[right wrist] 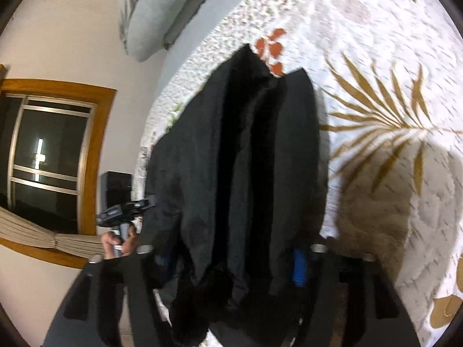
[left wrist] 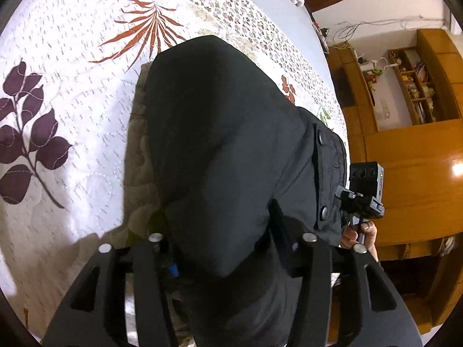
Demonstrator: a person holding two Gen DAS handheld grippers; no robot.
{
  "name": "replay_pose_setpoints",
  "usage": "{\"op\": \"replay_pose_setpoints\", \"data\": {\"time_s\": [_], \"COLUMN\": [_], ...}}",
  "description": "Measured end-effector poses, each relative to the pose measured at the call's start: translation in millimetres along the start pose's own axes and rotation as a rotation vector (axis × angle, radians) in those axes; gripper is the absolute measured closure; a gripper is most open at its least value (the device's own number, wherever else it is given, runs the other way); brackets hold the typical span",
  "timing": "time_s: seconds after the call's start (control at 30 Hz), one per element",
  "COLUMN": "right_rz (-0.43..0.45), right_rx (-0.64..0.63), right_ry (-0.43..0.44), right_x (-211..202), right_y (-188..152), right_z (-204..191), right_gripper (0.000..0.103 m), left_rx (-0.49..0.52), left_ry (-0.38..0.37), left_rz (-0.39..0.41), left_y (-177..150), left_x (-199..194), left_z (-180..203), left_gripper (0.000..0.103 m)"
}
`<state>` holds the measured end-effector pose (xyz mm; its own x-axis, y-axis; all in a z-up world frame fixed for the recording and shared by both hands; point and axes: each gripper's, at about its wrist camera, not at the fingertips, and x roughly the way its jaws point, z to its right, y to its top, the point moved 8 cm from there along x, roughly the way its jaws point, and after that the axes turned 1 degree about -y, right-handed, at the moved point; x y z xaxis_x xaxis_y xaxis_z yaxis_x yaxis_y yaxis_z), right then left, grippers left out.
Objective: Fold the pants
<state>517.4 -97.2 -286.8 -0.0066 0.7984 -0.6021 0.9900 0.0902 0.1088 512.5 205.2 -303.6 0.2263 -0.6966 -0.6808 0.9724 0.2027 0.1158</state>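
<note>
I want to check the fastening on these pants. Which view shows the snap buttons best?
The left wrist view: two round snap buttons sit in plain sight on the flap of the black pants, sharp enough to count. The right wrist view shows only blurred, dark folds of the pants, with no snaps visible.

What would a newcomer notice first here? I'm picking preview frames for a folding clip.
The black pants fill the middle of both views, draped between the fingers of the left gripper and the right gripper. Beneath them spreads a white bedspread printed with purple, red and golden leaves. At the right edge of the left view stands a wooden shelf unit.
</note>
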Motion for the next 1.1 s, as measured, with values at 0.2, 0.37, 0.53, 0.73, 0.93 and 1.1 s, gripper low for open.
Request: {"op": "replay_pose_setpoints", "data": {"time_s": [0.2, 0.37, 0.53, 0.73, 0.93, 1.1], "right_rz": [0.096, 0.117, 0.102, 0.129, 0.282, 0.390], "right_rx": [0.025, -0.038, -0.066, -0.024, -0.001, -0.001], "right_ry": [-0.032, -0.110, -0.253, -0.209, -0.177, -0.352], "right_x": [-35, -64, -52, -62, -112, -146], "right_y": [-3, -32, -42, -49, -100, -185], "right_z": [1, -4, -2, -8, -33, -32], "right_gripper": [0.022, 0.020, 0.020, 0.019, 0.004, 0.004], "left_rx": [0.010, 0.054, 0.046, -0.015, -0.003, 0.049], "left_ry": [0.061, 0.144, 0.256, 0.197, 0.225, 0.400], "left_rz": [0.143, 0.135, 0.106, 0.162, 0.352, 0.492], "left_y": [-4, -30, -51, -58, -111, -191], "left_x": [-48, -63, -47, -68, -150, -211], "left_z": [-2, 2, -14, -16, -6, 9], "left_gripper": [0.017, 0.015, 0.013, 0.014, 0.009, 0.008]}}
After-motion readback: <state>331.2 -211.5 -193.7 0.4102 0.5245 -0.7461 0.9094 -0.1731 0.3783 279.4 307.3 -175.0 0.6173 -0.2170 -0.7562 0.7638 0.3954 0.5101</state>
